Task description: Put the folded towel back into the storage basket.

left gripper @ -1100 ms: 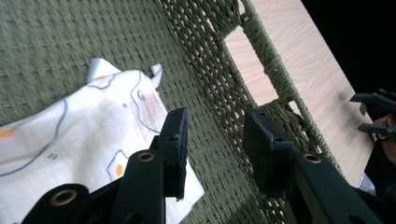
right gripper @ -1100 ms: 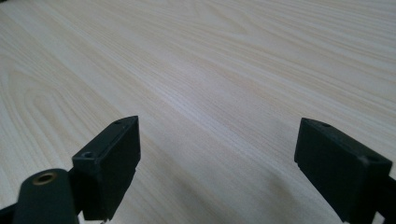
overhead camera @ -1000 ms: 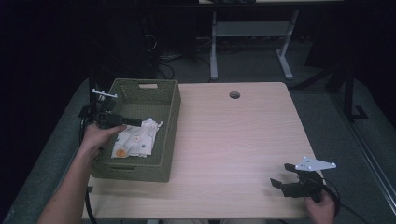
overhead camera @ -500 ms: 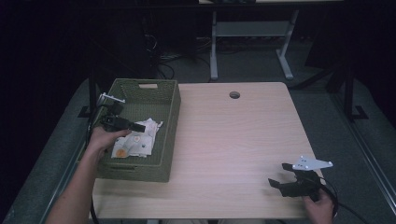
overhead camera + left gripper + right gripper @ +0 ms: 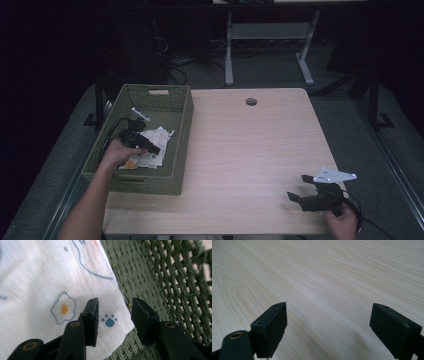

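The left gripper (image 5: 150,146) has sunk, its just-widened jaws straddling the cloth's (image 5: 37,290) corner.

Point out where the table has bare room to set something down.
Bare wood runs from the green basket rightward to the right gripper, including around the round hole. Crowded: inside the basket, where the printed cloth and left gripper sit.

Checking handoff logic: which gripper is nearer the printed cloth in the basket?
Left. The left gripper is inside the green basket, jaws just above the printed cloth's corner. The right gripper sits far across the table.
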